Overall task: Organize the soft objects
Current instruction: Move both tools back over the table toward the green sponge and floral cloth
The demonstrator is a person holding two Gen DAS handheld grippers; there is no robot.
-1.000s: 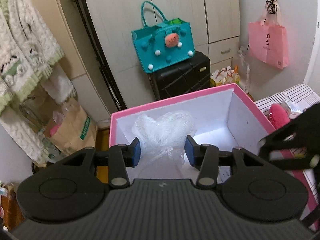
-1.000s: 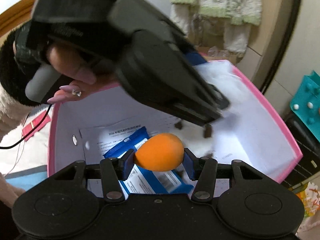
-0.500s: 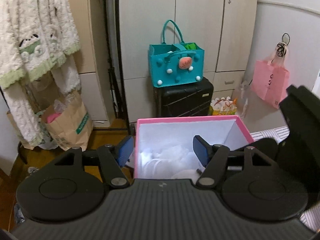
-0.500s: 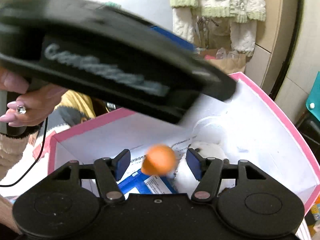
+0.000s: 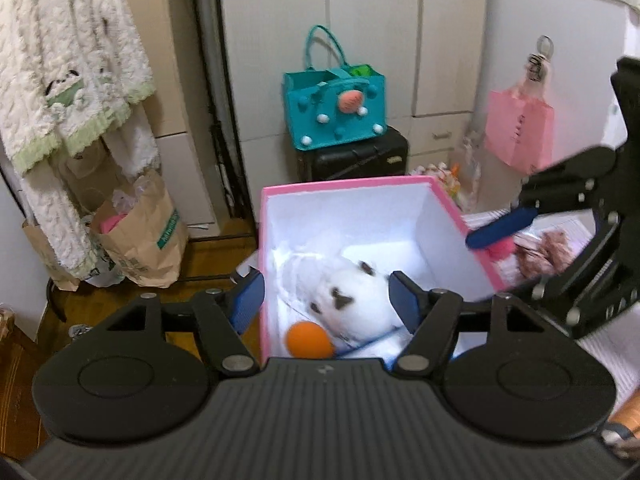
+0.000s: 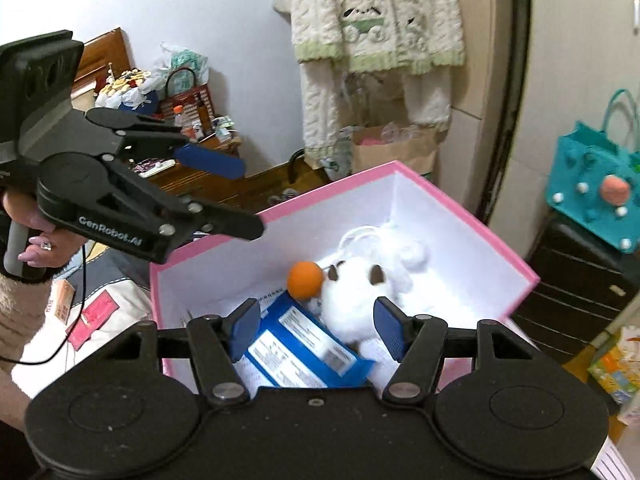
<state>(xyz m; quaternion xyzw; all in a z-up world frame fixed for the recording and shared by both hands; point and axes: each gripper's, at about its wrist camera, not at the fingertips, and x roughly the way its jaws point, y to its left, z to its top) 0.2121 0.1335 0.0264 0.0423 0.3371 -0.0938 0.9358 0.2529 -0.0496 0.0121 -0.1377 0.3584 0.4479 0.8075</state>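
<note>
A pink box (image 5: 344, 188) with white inside holds a white plush toy (image 5: 352, 296), an orange soft ball (image 5: 309, 340) and a white mesh puff behind the plush. In the right wrist view the box (image 6: 460, 216) shows the ball (image 6: 306, 275) resting against the plush (image 6: 360, 296), beside a blue packet (image 6: 296, 344). My left gripper (image 5: 327, 300) is open and empty above the box's near left corner. My right gripper (image 6: 318, 326) is open and empty above the box. A pink fluffy item (image 5: 502, 249) and a brown plush (image 5: 548, 248) lie right of the box.
A teal felt bag (image 5: 336, 114) sits on a black suitcase (image 5: 356, 158) behind the box. A paper bag (image 5: 140, 232) stands on the floor at left under a hanging white robe (image 5: 68, 80). A pink bag (image 5: 520, 136) hangs at right.
My right gripper opened and let the orange ball drop into the box beside the plush. My left gripper let go of the mesh puff, opened and drew back up from the box.
</note>
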